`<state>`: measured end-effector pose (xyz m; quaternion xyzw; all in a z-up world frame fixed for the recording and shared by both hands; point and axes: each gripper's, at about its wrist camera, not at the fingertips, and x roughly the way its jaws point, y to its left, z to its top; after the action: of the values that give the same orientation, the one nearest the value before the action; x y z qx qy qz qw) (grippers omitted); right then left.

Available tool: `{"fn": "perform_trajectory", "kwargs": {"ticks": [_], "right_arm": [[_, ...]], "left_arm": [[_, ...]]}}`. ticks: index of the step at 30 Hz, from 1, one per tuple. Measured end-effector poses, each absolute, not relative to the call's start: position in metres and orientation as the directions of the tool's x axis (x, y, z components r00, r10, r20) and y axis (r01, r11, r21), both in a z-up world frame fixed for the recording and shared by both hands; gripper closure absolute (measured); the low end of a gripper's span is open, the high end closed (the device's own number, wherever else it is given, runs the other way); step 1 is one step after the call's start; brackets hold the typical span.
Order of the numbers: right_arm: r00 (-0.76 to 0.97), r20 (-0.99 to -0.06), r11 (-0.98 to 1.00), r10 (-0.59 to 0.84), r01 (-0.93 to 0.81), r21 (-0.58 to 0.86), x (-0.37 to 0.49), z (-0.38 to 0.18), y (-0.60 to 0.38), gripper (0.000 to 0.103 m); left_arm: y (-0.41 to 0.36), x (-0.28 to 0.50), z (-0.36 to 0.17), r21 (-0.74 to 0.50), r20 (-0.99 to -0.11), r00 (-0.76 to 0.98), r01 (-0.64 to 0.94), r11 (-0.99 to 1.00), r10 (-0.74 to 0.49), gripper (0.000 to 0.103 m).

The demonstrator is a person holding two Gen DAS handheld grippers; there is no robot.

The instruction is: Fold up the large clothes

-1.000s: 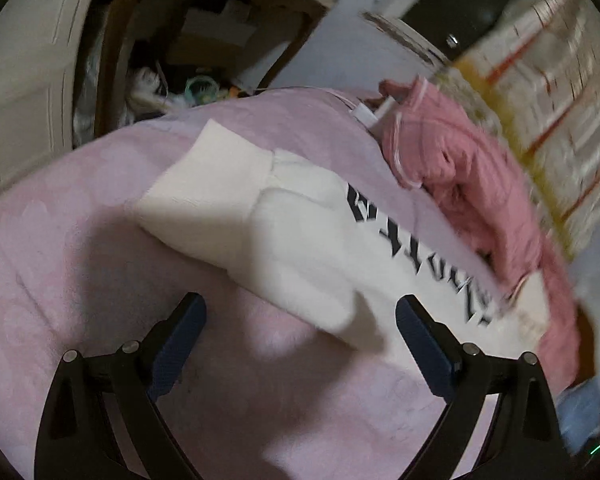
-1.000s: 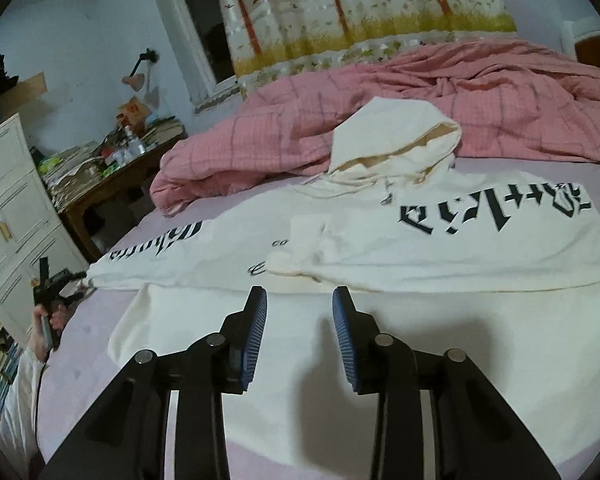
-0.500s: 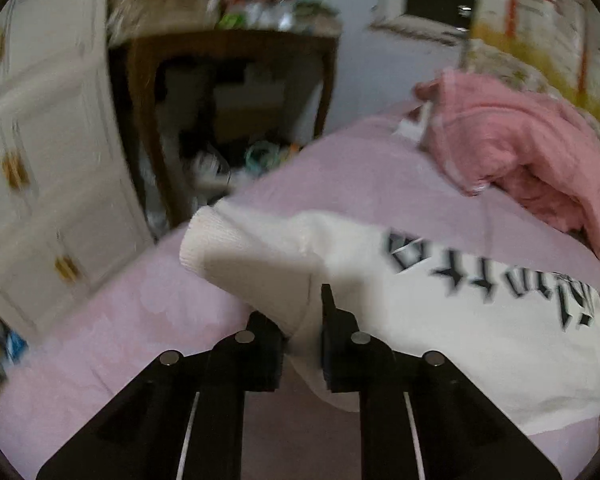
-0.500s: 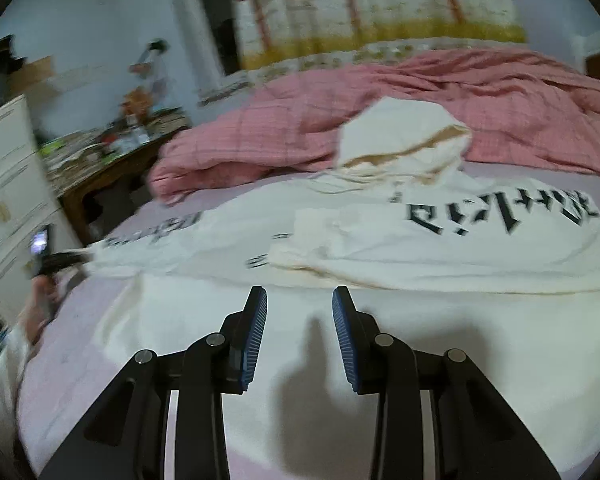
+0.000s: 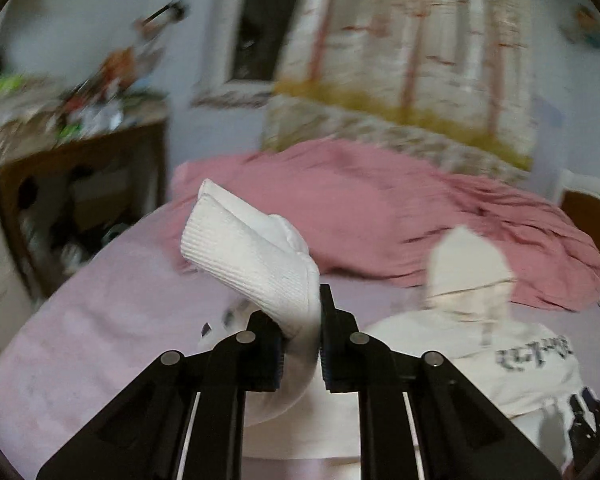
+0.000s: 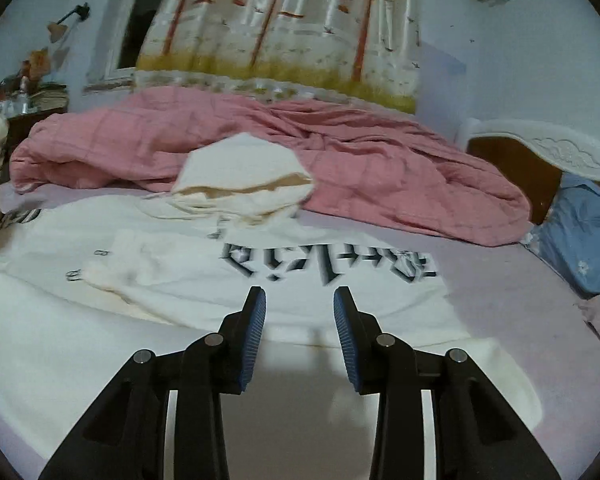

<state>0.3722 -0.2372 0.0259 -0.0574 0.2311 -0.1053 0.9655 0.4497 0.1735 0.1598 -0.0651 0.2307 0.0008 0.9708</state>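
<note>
My left gripper (image 5: 302, 322) has its jaws clamped on the ribbed cuff (image 5: 244, 248) of the hoodie's left sleeve. The cuff stands up out of the jaws, clear of the bed (image 5: 112, 292), and the rest of the sleeve hangs below them. I judge the grip sits at the cuff because it is the sleeve's far end: carrying that one point across brings the whole sleeve over the body.

My right gripper (image 6: 299, 336) holds nothing. Its jaws stand partly open above the near edge of the hoodie (image 6: 204, 280), not touching it. I judge it is waiting there to steady the cloth.

The hoodie lies spread flat on the bed. Its right sleeve is already folded across the chest, just beyond my right jaws, with black lettering (image 6: 328, 266) facing up. Beyond the lettering, the hood (image 6: 244, 172) rests against the pink quilt (image 6: 380, 160), bunched at the far side of the bed. Behind the quilt hangs a tree-print curtain (image 6: 284, 20).
</note>
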Motion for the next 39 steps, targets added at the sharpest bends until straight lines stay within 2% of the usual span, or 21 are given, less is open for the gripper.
{"fn": "perform_trajectory", "kwargs": {"ticks": [3, 9, 15, 19, 26, 27, 29, 30, 31, 39], "right_arm": [[0.864, -0.464, 0.98, -0.196, 0.193, -0.053, 0.375, 0.035, -0.27, 0.065], [0.87, -0.385, 0.95, -0.309, 0.305, -0.073, 0.373, 0.049, -0.311, 0.065], [0.879, -0.445, 0.948, -0.174, 0.271, 0.165, 0.371, 0.057, -0.361, 0.065], [0.869, -0.442, 0.934, -0.22, 0.319, 0.162, 0.373, 0.056, -0.377, 0.065], [0.856, -0.475, 0.924, -0.205, 0.329, 0.194, 0.382, 0.048, -0.394, 0.065], [0.855, -0.477, 0.923, -0.205, 0.331, 0.195, 0.38, 0.047, -0.394, 0.065], [0.853, -0.482, 0.925, -0.201, 0.328, 0.194, 0.381, 0.046, -0.394, 0.065], [0.852, -0.484, 0.927, -0.198, 0.323, 0.19, 0.383, 0.045, -0.392, 0.065], [0.852, -0.485, 0.93, -0.197, 0.319, 0.184, 0.383, 0.044, -0.39, 0.065], [0.85, -0.506, 0.962, -0.145, 0.241, 0.129, 0.392, 0.039, -0.368, 0.065]], "left_arm": [[0.11, 0.445, 0.18, -0.146, -0.419, 0.902, 0.05, 0.988, -0.107, 0.09], [-0.001, 0.452, 0.185, -0.12, -0.414, 0.887, 0.169, 0.978, -0.205, 0.09], [-0.09, 0.457, 0.151, -0.155, -0.432, 0.839, 0.292, 0.944, -0.331, 0.09], [-0.135, 0.472, 0.122, -0.101, -0.483, 0.819, 0.3, 0.949, -0.31, 0.09], [-0.168, 0.498, 0.079, -0.171, -0.502, 0.781, 0.333, 0.927, -0.373, 0.09], [-0.17, 0.498, 0.071, -0.186, -0.509, 0.771, 0.335, 0.924, -0.382, 0.084], [-0.169, 0.5, 0.057, -0.228, -0.526, 0.742, 0.349, 0.909, -0.417, 0.055], [-0.166, 0.498, 0.052, -0.227, -0.529, 0.742, 0.343, 0.912, -0.411, 0.032], [-0.163, 0.495, 0.05, -0.211, -0.525, 0.755, 0.332, 0.919, -0.393, 0.025], [-0.088, 0.459, 0.055, -0.028, -0.516, 0.812, 0.302, 0.953, -0.273, 0.024]]}}
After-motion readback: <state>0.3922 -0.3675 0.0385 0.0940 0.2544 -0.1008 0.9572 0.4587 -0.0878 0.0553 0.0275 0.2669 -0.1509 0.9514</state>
